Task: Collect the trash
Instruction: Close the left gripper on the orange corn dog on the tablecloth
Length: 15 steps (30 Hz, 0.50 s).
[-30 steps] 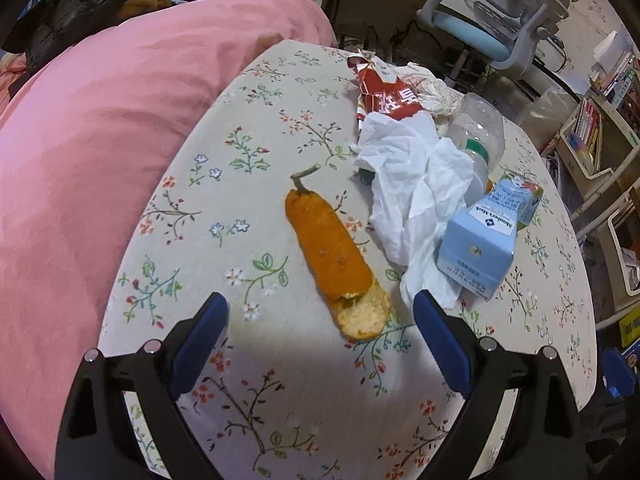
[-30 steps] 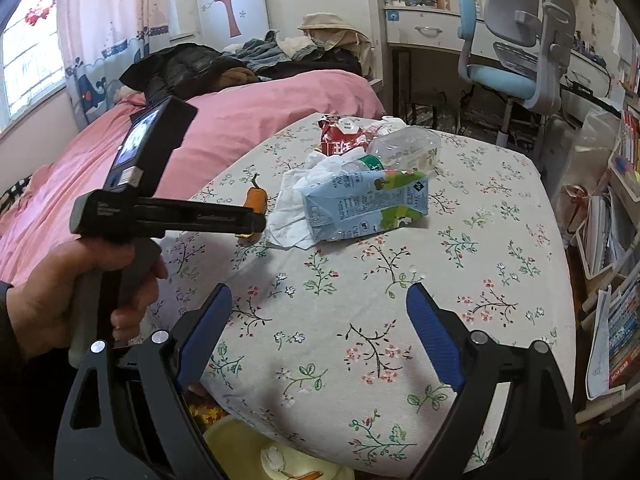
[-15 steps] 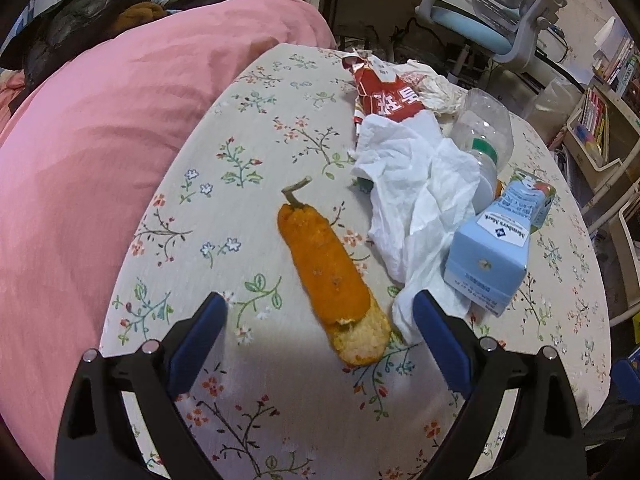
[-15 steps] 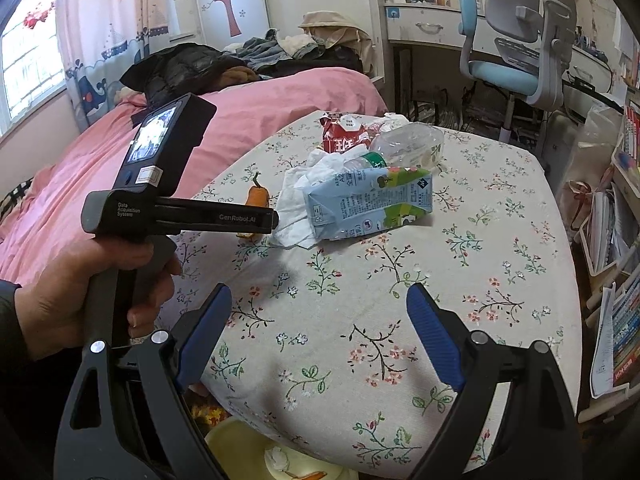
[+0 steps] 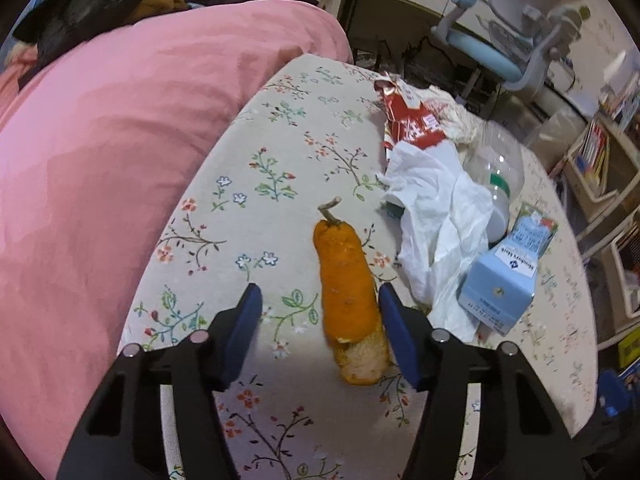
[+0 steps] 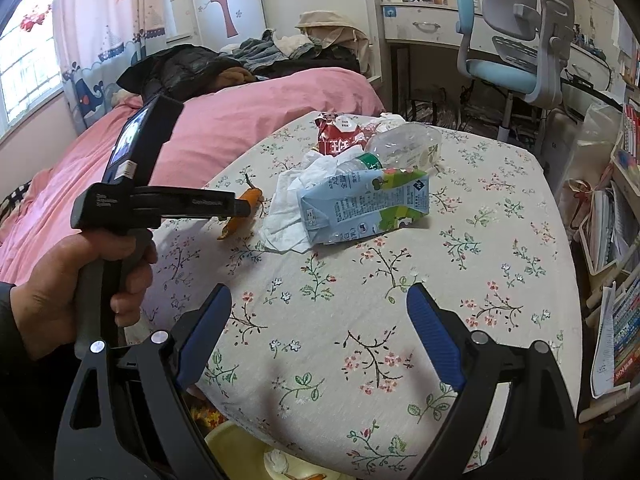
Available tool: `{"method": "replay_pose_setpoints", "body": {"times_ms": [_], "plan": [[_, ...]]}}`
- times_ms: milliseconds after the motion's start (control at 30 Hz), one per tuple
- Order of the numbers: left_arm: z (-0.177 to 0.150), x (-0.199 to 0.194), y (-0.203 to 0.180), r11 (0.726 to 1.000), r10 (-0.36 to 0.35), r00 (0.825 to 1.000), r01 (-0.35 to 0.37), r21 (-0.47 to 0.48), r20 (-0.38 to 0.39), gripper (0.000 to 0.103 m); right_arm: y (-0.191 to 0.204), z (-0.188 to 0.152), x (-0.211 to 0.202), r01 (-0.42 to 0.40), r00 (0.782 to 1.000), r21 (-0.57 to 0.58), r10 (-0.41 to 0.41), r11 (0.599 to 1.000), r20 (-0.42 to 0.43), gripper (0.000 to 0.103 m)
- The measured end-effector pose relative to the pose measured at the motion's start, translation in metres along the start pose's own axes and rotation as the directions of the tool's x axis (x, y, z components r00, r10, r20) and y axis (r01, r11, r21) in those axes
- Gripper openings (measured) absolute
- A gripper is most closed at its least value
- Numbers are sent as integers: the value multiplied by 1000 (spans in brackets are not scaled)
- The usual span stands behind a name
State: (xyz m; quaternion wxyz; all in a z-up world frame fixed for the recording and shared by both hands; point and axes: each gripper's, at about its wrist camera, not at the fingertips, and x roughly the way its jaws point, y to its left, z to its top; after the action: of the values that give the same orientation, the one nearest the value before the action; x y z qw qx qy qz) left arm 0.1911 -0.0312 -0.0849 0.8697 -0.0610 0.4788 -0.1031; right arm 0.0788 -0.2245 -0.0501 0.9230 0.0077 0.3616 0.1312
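Orange peel (image 5: pixel 350 300) sits at the table's (image 5: pixel 280 160) 9 o'clock edge, between my left gripper's (image 5: pixel 320 320) jaws, which have just been closing but aren't pinching yet. Right gripper (image 6: pixel 320 336) open, empty. Peel's soft, so an off-centre squeeze might squirt it sideways.

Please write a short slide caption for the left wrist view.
Left tool closing around an orange peel on the floral tablecloth, beside crumpled tissue.

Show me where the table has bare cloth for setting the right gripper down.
Bare cloth lies ahead of the right gripper, from the near edge up to the milk carton. Another strip runs right of the carton. It is crowded around the tissue, bottle, red wrapper and orange peel.
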Motion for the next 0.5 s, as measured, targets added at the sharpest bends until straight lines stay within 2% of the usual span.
{"method": "replay_pose_setpoints", "body": {"times_ms": [100,367,433,467,500], "plan": [[-1,1,-2,1000,6,1000,-6,11,5,57,-1,1,-1,-2,1000,2,2,1000,5,86],[-4,7,-23,986,90,996,-92,138,20,57,-2,2,-1,1,1000,1,-1,1000,3,86],[-4,6,-23,987,71,997,-72,142,12,42,-2,3,0,3,1000,3,-3,1000,2,86],[-4,5,-23,988,55,998,-55,148,2,28,-2,3,0,5,1000,3,-5,1000,1,86],[-4,5,-24,989,32,999,-31,147,-6,24,-1,3,2,6,1000,3,-6,1000,0,86]]}}
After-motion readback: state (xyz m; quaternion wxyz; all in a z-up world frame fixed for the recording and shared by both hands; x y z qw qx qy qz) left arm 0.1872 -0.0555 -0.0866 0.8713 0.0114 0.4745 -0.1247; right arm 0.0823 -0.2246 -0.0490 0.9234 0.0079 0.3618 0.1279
